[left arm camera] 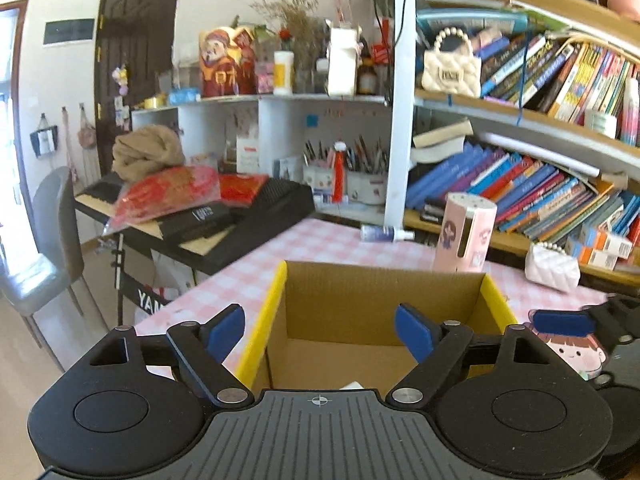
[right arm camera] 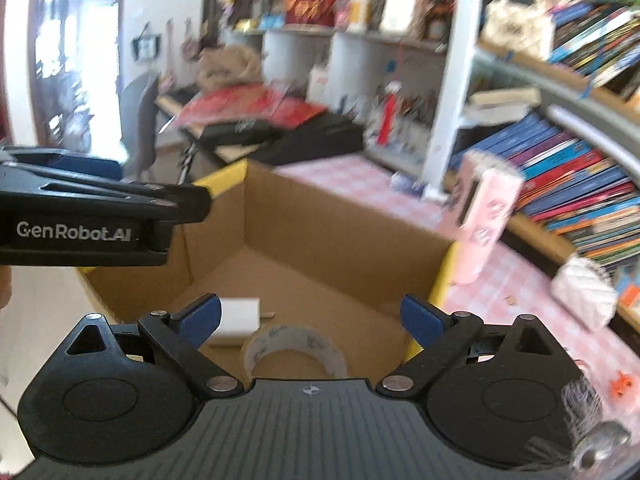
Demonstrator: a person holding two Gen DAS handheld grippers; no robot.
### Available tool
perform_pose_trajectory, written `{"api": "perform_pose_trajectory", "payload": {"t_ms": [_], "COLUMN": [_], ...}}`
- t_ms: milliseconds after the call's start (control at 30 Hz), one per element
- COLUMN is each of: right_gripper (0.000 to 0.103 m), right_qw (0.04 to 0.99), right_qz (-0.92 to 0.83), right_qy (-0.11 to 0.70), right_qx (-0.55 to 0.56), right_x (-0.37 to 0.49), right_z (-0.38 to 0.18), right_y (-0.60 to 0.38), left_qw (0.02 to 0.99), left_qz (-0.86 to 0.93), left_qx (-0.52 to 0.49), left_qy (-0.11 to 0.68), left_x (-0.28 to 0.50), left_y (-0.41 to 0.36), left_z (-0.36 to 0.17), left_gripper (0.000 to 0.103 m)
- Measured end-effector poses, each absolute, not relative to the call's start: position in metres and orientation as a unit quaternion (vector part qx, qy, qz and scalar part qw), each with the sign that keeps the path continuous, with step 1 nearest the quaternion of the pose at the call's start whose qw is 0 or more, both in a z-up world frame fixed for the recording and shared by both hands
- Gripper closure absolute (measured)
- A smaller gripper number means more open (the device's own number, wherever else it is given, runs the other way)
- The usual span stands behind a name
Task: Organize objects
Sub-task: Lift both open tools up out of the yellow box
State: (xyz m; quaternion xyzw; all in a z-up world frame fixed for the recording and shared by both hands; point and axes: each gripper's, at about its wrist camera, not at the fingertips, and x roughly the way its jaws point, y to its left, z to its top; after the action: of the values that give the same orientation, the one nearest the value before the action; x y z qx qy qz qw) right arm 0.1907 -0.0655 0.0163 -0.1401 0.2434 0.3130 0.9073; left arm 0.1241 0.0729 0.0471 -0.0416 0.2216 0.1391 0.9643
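Both grippers over one open brown cardboard box with yellow-edged flaps, which sits on the pink-checked tablecloth. Left gripper: jaws spread wide, nothing between the blue pads. Right gripper: same, wide and empty. Inside the box, 2 items: one roll of clear packing tape and one small white rectangular box, just beside each other on the floor. Outside it: one pink cylindrical holder standing behind the box, one white quilted purse to its right.

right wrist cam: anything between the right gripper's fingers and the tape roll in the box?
Nothing. In the right wrist view the open right gripper hangs over the cardboard box; only bare box floor separates its fingers from the tape roll.
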Motion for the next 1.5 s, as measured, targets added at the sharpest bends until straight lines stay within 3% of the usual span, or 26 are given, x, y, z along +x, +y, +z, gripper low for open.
{"api": "perform_pose_trajectory", "payload": {"t_ms": [467, 1500], "right_gripper": [0.005, 0.004], "right_qw": [0.953, 0.941], "right_qz": [0.192, 0.095], "right_qy": [0.215, 0.316], "right_qx": [-0.09, -0.072], "right_x": [0.126, 0.006], "right_z": [0.03, -0.013], "right_y": [-0.085, -0.096], "left_qw": [0.969, 0.946], "left_qz": [0.116, 0.063], "left_qx": [-0.046, -0.016], "left_qy": [0.215, 0.319], "left_x": [0.064, -0.028], "left_y": [0.082, 0.073], "left_z": [0.047, 0.007], "left_gripper": [0.014, 0.009]}}
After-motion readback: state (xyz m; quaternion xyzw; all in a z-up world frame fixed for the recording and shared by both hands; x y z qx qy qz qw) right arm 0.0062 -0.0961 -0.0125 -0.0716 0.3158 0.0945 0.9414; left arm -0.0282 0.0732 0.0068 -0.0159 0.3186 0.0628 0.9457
